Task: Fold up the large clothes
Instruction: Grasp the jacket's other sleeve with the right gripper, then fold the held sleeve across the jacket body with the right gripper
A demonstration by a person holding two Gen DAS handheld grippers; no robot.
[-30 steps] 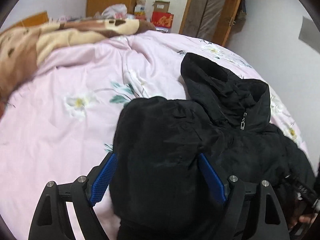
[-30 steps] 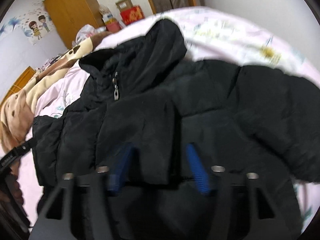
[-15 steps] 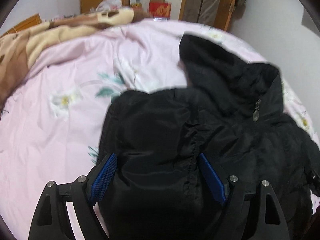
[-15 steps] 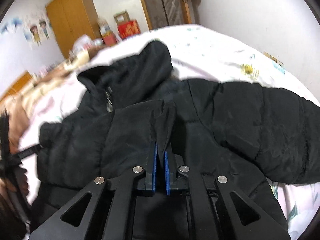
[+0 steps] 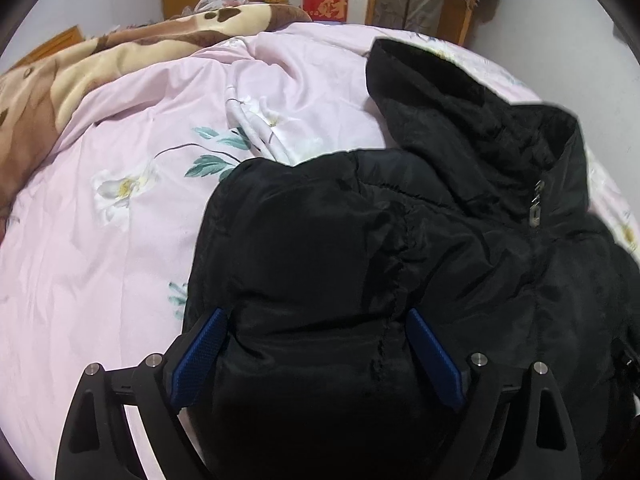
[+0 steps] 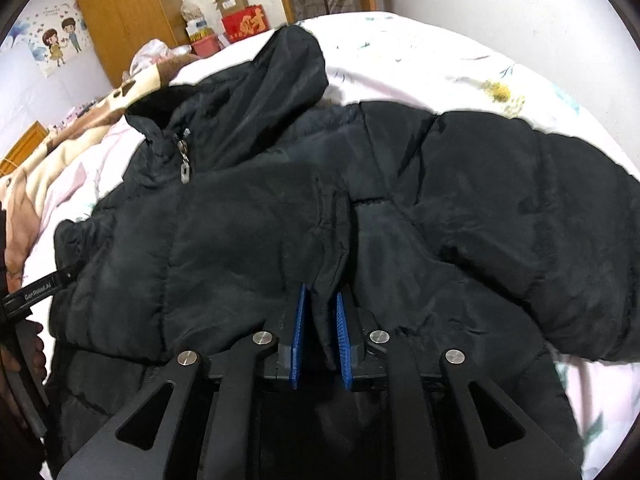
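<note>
Left wrist view looks steeply down at a black hooded jacket (image 5: 400,248) spread on a bed with a pink flowered quilt (image 5: 120,208). The left gripper (image 5: 316,344) tilts down over the jacket's near left part, its blue-padded fingers (image 5: 200,356) spread wide and just now opened a little further; a puffy bulge of black cloth fills the space between them, and whether the pads press on it cannot be told. In the right wrist view the right gripper (image 6: 320,320) also angles down, over the jacket's middle, with the hood (image 6: 280,80) and zipper pull (image 6: 184,172) at the far left and a sleeve (image 6: 540,208) stretched out to the right. Its fingers (image 6: 298,332) stand close together with a narrow gap, having just eased apart slightly, and a raised fold of the black fabric (image 6: 332,264) stands between the pads, which lie against it. A brown and cream blanket (image 5: 72,76) lies at the far left of the bed, a wooden wardrobe (image 6: 124,16) beyond.
</note>
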